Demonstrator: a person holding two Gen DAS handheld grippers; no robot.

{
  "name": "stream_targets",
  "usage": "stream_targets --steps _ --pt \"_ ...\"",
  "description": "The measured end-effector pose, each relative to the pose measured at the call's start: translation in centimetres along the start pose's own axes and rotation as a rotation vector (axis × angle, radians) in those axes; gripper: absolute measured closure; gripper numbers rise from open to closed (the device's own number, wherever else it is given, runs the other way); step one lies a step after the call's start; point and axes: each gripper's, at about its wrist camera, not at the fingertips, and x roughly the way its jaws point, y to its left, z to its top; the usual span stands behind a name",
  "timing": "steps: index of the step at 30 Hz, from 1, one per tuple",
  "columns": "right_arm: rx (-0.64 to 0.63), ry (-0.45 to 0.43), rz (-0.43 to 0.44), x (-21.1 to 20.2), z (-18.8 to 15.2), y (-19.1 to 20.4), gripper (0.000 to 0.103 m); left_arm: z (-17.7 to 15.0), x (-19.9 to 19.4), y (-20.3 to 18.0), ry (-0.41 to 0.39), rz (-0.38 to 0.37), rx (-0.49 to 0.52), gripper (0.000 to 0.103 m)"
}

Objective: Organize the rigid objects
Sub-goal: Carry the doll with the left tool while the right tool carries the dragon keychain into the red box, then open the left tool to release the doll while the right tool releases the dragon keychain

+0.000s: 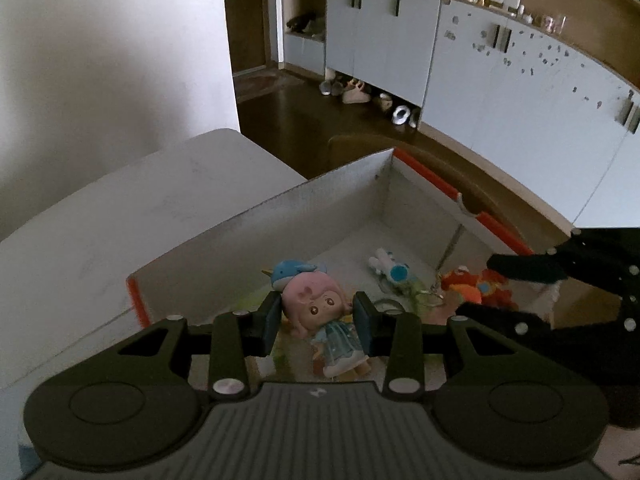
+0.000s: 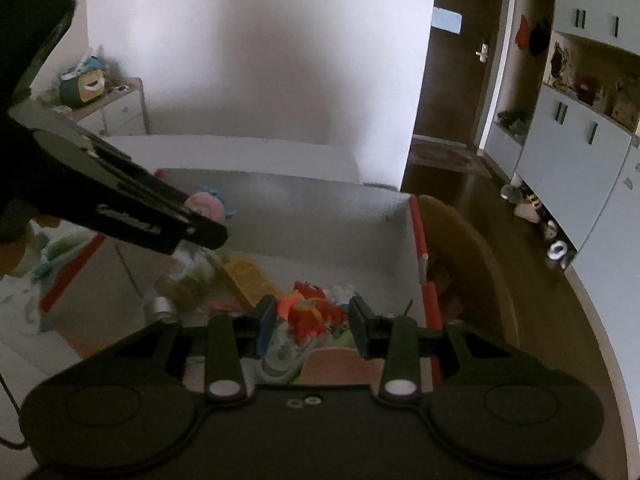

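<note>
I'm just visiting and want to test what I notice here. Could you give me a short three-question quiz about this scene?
1. True or false: the pink-haired doll sits between the fingers of the left hand-held gripper.
2. Which toy sits between the fingers of the right hand-held gripper? A) the red toy B) a blue whale C) a white bunny
3. Fill in: the toys lie in a white box with ____ edges.

Key: 1 true; 2 A; 3 orange
</note>
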Motion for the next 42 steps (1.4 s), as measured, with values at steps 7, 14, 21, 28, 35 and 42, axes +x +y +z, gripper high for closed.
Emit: stream_targets --steps 7,14,21,28,35,42 --pt "-0.026 0.049 0.027 2.0 -0.3 0.2 0.065 1.2 4.6 -1.0 0.048 0.016 0.013 0.065" --pt "-0.025 0.1 0.055 3.0 -0.6 0.7 0.065 1.4 7.5 -2.1 0.096 0.028 0.028 0.065" --pt "0.016 0.155 0.06 3.5 -1.2 0.5 0.064 1.0 8.7 -2.0 0.145 0.028 -0.004 0.065" --pt "0.067 0.176 0.052 3.4 -0.7 -0.7 0.062 1.0 8.9 -1.9 0.156 0.028 -0.028 0.064" --pt "0.076 0.163 0.067 2.8 -0.5 -1.3 0.054 1.1 8.1 -2.1 0.134 0.033 -0.044 0.06" --pt "0.069 0.129 0.082 1.5 -0.2 -1.0 0.045 1.4 6.1 -2.6 0.083 0.041 -0.036 0.046"
